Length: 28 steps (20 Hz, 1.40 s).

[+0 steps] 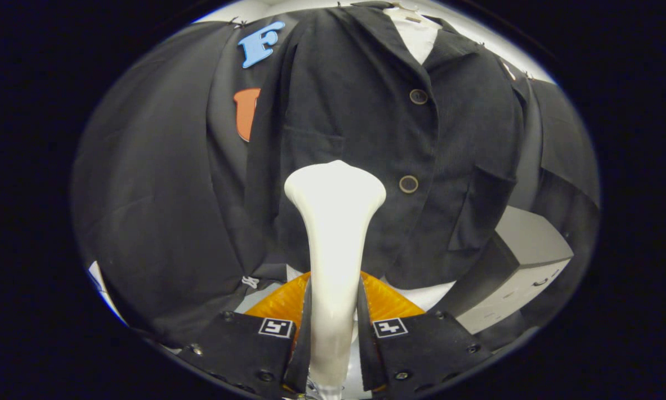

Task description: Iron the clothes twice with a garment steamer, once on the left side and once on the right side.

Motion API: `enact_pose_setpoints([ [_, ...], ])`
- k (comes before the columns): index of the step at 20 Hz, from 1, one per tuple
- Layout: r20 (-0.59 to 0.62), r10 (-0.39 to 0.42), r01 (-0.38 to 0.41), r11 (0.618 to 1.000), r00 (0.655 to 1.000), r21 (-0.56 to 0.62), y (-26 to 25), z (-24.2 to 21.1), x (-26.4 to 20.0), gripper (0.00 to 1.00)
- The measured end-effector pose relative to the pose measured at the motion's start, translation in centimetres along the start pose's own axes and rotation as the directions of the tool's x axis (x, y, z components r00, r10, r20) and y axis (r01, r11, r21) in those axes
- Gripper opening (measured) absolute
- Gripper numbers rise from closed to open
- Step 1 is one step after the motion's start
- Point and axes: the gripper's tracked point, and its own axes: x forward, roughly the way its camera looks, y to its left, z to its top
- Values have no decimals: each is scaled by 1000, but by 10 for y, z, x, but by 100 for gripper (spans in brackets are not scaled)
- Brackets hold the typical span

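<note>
1. On the left hung the black cloth wall (160, 183).
2. In the middle, the gripper (333, 333) had both fingers pressed tight on the white steamer (335, 222).
3. The steamer's long body ran straight out from the fingers, its wide head pointing at the jacket (366, 139) just beyond, near the lower button (408, 184).
4. On the right stood a white cabinet (527, 261).

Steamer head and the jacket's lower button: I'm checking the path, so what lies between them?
In the gripper view only bare dark jacket cloth lies between the steamer head and the lower button. The tongs are shut on the steamer.
</note>
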Motion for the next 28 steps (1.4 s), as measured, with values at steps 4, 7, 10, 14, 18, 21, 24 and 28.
enact_pose_setpoints([
  [4, -27, 10, -10, 1000, 1000, 14, -1, -24, 6, 39],
  [7, -49, 19, -18, 999, 999, 33, -2, -47, 15, 39],
  [10, -76, 32, -28, 999, 997, 45, 0, -65, 22, 39],
  [14, -115, 50, -44, 997, 992, 59, 3, -86, 29, 39],
  [18, -132, 65, -56, 996, 989, 69, 1, -89, 26, 39],
  [21, -108, 81, -73, 994, 991, 75, -5, -76, 9, 39],
  [24, -51, 105, -101, 993, 993, 68, -18, -53, -27, 39],
  [28, 46, 128, -130, 990, 991, 54, -54, -17, -86, 39],
])
